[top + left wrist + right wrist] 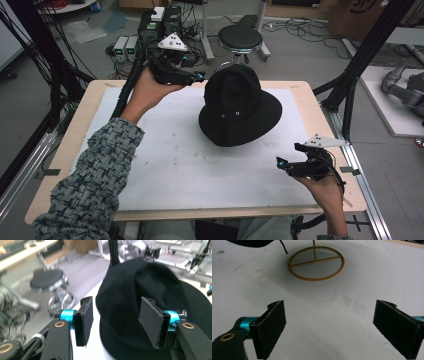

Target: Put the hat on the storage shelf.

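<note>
A black bucket hat sits raised on a thin gold wire stand whose ring base rests on the white mat. My left gripper is held up beside the hat's crown on its left. Its jaws stand open, and in the left gripper view the hat lies just beyond them, with neither pad pressing on it. My right gripper hovers low over the mat near the table's front right, open with nothing between its jaws. The hat's brim shows at the top left of the right gripper view.
The mat covers most of a wooden table. A round black stool and cabled electronics boxes stand on the floor behind. Black frame posts rise at the right, and a rail runs along that edge.
</note>
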